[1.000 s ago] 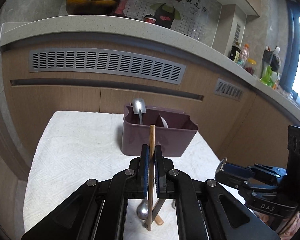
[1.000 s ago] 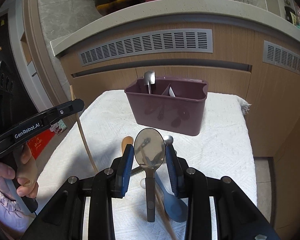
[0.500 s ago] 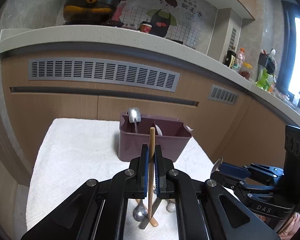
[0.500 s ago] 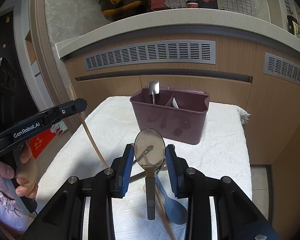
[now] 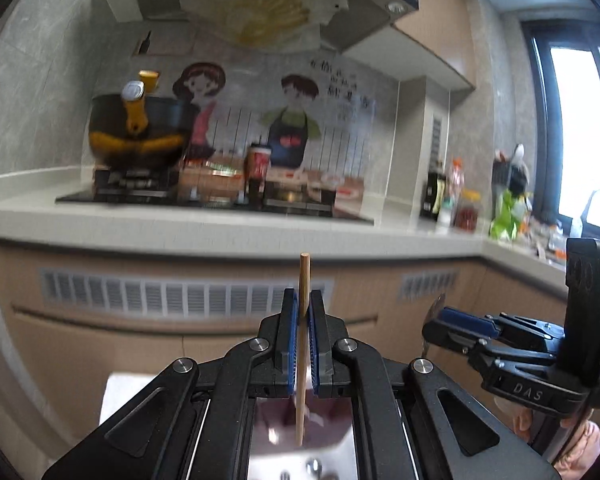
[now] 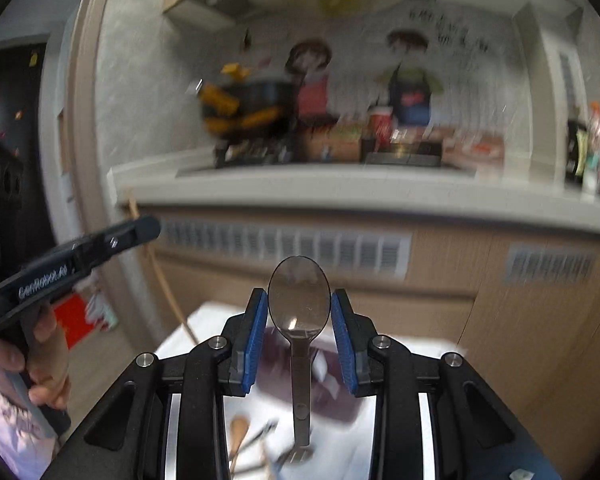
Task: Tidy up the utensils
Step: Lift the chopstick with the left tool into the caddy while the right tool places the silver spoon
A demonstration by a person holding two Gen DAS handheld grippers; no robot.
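Note:
My left gripper [image 5: 303, 308] is shut on a wooden chopstick [image 5: 303, 280] that stands upright between the blue pads. My right gripper [image 6: 299, 304] is shut on a metal spoon [image 6: 299, 300], bowl up, handle hanging down. Both are raised high. The purple utensil box [image 6: 332, 392] is blurred and low behind the spoon; in the left wrist view it [image 5: 324, 420] shows only between the fingers. Loose utensils [image 6: 256, 436], including a wooden spoon [image 6: 238, 432], lie on the white cloth [image 6: 204, 324]. The other gripper shows in each view, the right one [image 5: 436, 324] and the left one [image 6: 148, 228].
A grey kitchen counter [image 5: 220, 228] with a stove and a black-and-yellow pot [image 5: 140, 136] runs across the back. Wooden cabinets with vent grilles [image 5: 180, 296] stand behind the cloth-covered table. Bottles [image 5: 456, 196] stand at the counter's right end.
Both grippers have lifted and tilted up with their utensils; the box and cloth have dropped to the bottom of both views, and the counter top fills the middle.

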